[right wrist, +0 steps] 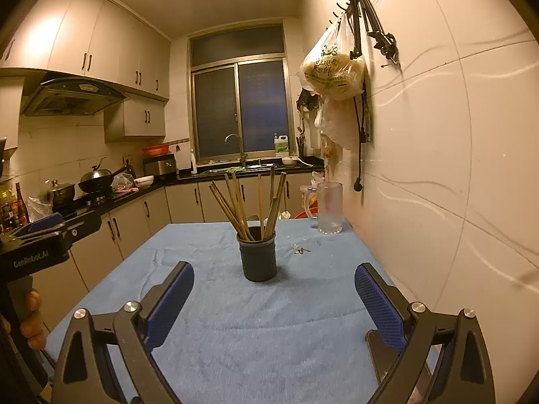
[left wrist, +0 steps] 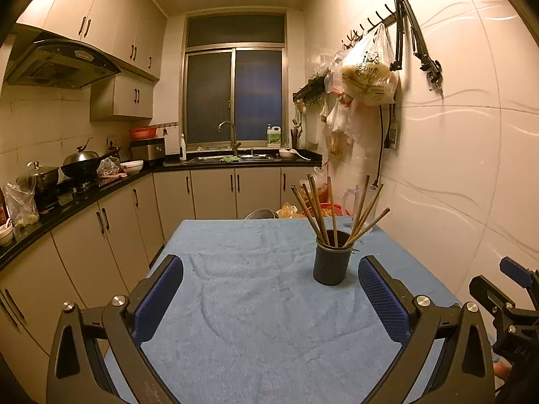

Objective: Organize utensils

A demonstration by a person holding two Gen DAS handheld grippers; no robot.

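Note:
A dark round holder (left wrist: pixel 331 257) stands upright on the blue cloth (left wrist: pixel 256 303) and holds several wooden chopsticks (left wrist: pixel 323 208) that fan out. It also shows in the right wrist view (right wrist: pixel 258 256) with its chopsticks (right wrist: pixel 249 202). My left gripper (left wrist: pixel 269 299) is open and empty, a little short of the holder and to its left. My right gripper (right wrist: pixel 273 299) is open and empty, short of the holder. The right gripper also shows at the right edge of the left wrist view (left wrist: pixel 505 299).
A frosted jug (right wrist: pixel 329 207) stands at the table's far right by the tiled wall. Small bits (right wrist: pixel 300 250) lie right of the holder. Plastic bags (left wrist: pixel 367 74) hang on the wall. A kitchen counter with pots (left wrist: pixel 81 165) runs along the left.

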